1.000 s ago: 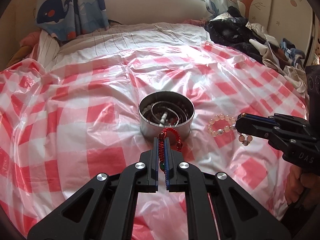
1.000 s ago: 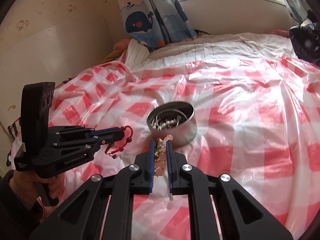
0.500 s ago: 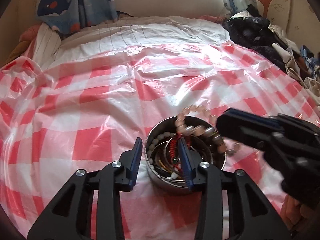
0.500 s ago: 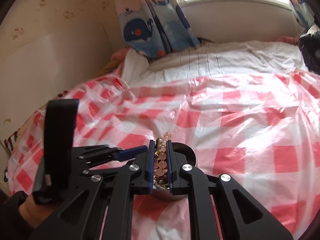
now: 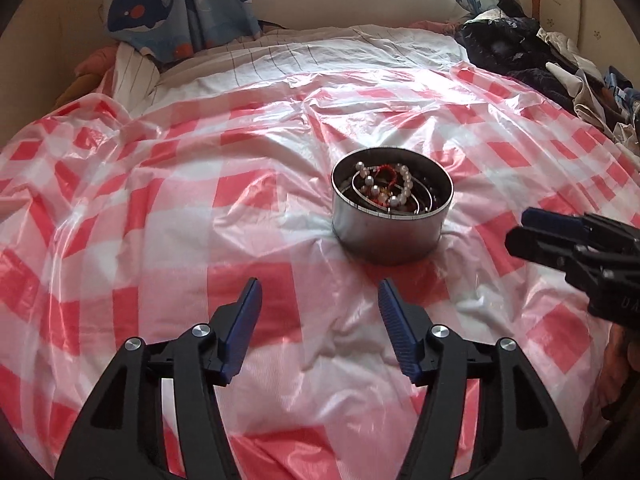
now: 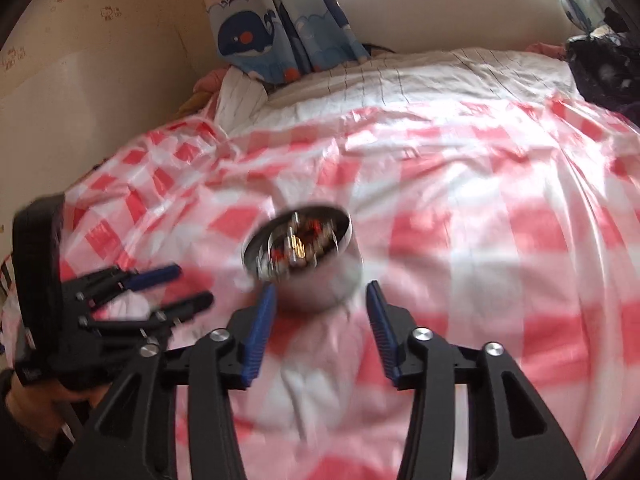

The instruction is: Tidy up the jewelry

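Observation:
A round metal tin (image 5: 390, 224) stands on the red-and-white checked plastic sheet (image 5: 160, 208). It holds a pearl bracelet (image 5: 384, 188), a red cord bracelet (image 5: 387, 171) and metal bangles. My left gripper (image 5: 320, 304) is open and empty, a short way in front of the tin. My right gripper (image 6: 320, 304) is open and empty, just in front of the tin (image 6: 316, 276), which is blurred in the right wrist view. The right gripper also shows at the right in the left wrist view (image 5: 520, 228). The left gripper shows at the left in the right wrist view (image 6: 192, 284).
The sheet covers a bed with a white striped cover (image 5: 320, 52) at the back. A pile of dark clothes (image 5: 520, 48) lies at the back right. A whale-print curtain (image 5: 176, 4) hangs at the back wall.
Both grippers have let their bracelets fall into the tin, opened wide and drawn back from it. One second ago the left held the red bracelet and the right the pink beads.

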`<action>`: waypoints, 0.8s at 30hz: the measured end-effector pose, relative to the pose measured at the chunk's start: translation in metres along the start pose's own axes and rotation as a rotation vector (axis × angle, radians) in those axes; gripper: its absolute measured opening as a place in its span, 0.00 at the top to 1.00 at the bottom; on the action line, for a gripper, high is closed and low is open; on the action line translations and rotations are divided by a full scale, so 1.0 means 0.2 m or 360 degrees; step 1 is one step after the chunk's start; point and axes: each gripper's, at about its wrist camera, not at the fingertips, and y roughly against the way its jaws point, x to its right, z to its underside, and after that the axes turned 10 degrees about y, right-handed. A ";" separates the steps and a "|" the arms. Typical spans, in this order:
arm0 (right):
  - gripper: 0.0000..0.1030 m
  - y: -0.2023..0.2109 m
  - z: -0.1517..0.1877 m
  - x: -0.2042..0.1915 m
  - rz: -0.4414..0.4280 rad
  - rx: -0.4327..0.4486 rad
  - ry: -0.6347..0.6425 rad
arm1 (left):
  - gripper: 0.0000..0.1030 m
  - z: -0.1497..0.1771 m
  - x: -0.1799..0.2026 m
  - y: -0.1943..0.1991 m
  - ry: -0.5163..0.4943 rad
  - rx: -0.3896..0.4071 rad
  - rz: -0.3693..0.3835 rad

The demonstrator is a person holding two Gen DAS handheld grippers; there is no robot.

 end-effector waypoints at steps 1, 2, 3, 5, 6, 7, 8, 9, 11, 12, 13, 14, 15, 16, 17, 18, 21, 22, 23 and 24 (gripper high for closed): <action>0.52 0.00 0.04 -0.02 0.0013 -0.0026 0.0002 | 0.43 0.03 -0.01 0.01 0.0016 -0.0004 -0.0005; 0.52 0.02 0.09 -0.04 0.0041 -0.0050 0.0007 | 0.38 0.06 -0.01 0.02 0.0036 -0.0004 -0.0019; 0.49 0.02 0.12 -0.06 0.0069 -0.0067 0.0015 | 0.34 0.09 -0.01 0.03 0.0052 0.0006 -0.0041; 0.39 0.02 0.18 -0.09 0.0148 -0.0092 0.0032 | 0.27 0.15 -0.02 0.04 0.0078 0.0029 -0.0079; 0.37 0.02 0.22 -0.10 0.0193 -0.0108 0.0036 | 0.24 0.18 -0.02 0.04 0.0092 0.0028 -0.0094; 0.36 0.00 0.25 -0.09 0.0208 -0.0135 0.0027 | 0.22 0.20 -0.02 0.03 0.0100 0.0015 -0.0109; 0.36 -0.02 0.27 -0.08 0.0219 -0.0167 0.0012 | 0.20 0.22 -0.03 0.01 0.0106 0.0000 -0.0123; 0.36 -0.04 0.28 -0.08 0.0239 -0.0187 0.0006 | 0.19 0.24 -0.03 -0.01 0.0109 -0.0012 -0.0138; 0.32 -0.05 0.29 -0.09 0.0267 -0.0187 0.0022 | 0.16 0.26 -0.03 -0.02 0.0096 0.0000 -0.0134; 0.32 -0.05 0.29 -0.10 0.0279 -0.0193 0.0035 | 0.15 0.26 -0.03 -0.02 0.0097 0.0000 -0.0132; 0.31 -0.06 0.29 -0.11 0.0293 -0.0199 0.0049 | 0.14 0.26 -0.03 -0.02 0.0100 0.0001 -0.0130; 0.30 -0.06 0.30 -0.12 0.0307 -0.0203 0.0062 | 0.13 0.26 -0.03 -0.02 0.0102 0.0003 -0.0126; 0.30 -0.07 0.30 -0.13 0.0322 -0.0205 0.0074 | 0.12 0.26 -0.03 -0.02 0.0103 0.0005 -0.0123; 0.29 -0.07 0.30 -0.13 0.0332 -0.0204 0.0079 | 0.12 0.26 -0.03 -0.02 0.0105 0.0006 -0.0122; 0.29 -0.06 0.31 -0.13 0.0339 -0.0200 0.0078 | 0.11 0.26 -0.03 -0.03 0.0107 0.0006 -0.0123; 0.29 -0.06 0.31 -0.13 0.0342 -0.0193 0.0070 | 0.10 0.26 -0.03 -0.03 0.0108 0.0006 -0.0122; 0.23 -0.05 0.31 -0.12 0.0348 -0.0171 0.0052 | 0.09 0.26 -0.03 -0.03 0.0107 0.0004 -0.0123; 0.19 -0.05 0.31 -0.12 0.0354 -0.0166 0.0049 | 0.09 0.26 -0.03 -0.03 0.0107 0.0003 -0.0123; 0.17 -0.06 0.31 -0.12 0.0359 -0.0169 0.0047 | 0.08 0.26 -0.03 -0.03 0.0106 0.0001 -0.0125; 0.17 -0.06 0.31 -0.11 0.0359 -0.0176 0.0046 | 0.08 0.26 -0.03 -0.03 0.0105 0.0000 -0.0127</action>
